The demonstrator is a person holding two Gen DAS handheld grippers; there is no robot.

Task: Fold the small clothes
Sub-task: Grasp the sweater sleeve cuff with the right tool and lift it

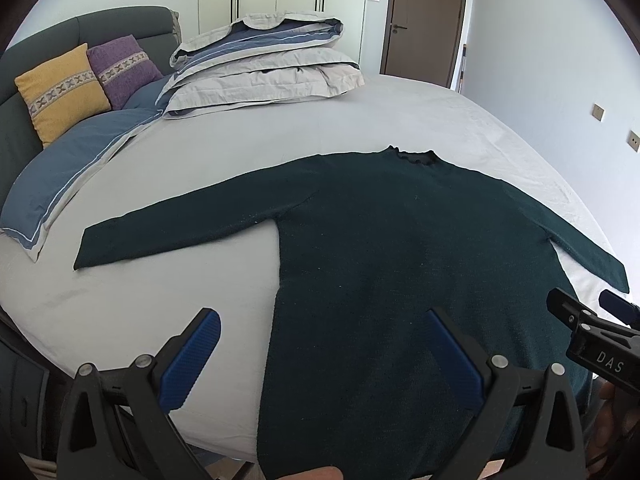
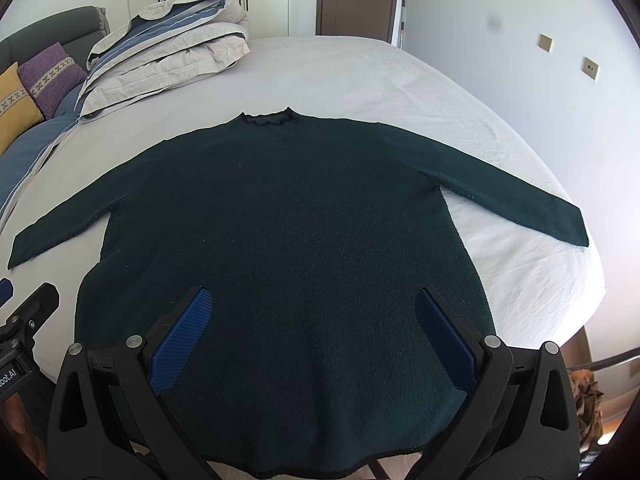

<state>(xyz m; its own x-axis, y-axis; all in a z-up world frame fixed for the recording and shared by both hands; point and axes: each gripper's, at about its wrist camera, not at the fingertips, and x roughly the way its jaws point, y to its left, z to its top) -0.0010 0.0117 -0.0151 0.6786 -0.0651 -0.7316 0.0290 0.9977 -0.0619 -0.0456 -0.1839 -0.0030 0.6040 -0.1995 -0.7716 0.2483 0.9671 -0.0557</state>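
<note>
A dark green long-sleeved sweater lies flat on the white bed, collar at the far side, both sleeves spread out. It also shows in the right wrist view. My left gripper is open above the sweater's lower left edge, holding nothing. My right gripper is open above the hem area, holding nothing. The right gripper's tip shows at the right edge of the left wrist view. The left gripper's tip shows at the left edge of the right wrist view.
A folded grey-and-blue duvet lies at the bed's far side. A blue pillow, a yellow cushion and a purple cushion lean at the dark headboard. A brown door stands behind. The bed edge drops off right.
</note>
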